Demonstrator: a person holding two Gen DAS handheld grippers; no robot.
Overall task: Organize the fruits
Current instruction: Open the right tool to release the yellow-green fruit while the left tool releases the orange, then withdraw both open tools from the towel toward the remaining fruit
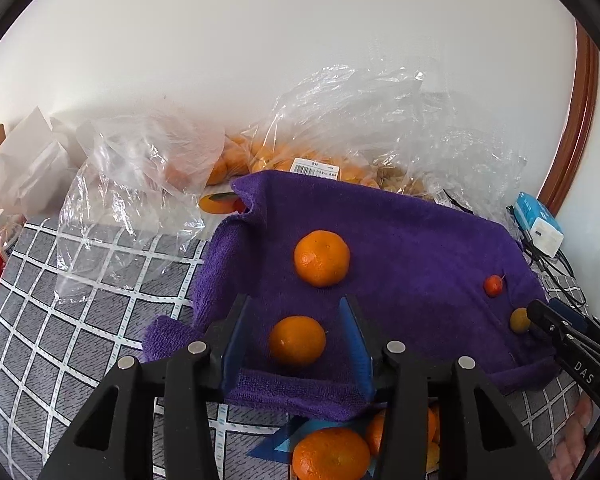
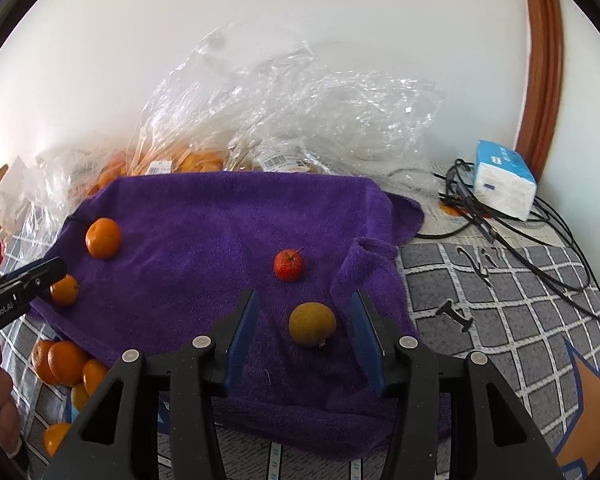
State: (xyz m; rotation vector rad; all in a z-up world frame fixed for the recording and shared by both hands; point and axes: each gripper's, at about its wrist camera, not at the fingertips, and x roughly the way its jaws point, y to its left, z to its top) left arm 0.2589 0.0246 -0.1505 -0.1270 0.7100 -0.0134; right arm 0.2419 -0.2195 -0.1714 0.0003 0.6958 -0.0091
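My left claw spread wide, near tangerine between fingers, untouched, on purple towel. Second tangerine farther. My right claw released around brownish fruit; red fruit just beyond.

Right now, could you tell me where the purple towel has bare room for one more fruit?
The towel is bare in its middle, between the far orange and the red fruit. Its back strip by the plastic bags is bare too. The near corners are crowded.

White wall behind; brown wooden frame at right; grey checked tablecloth.
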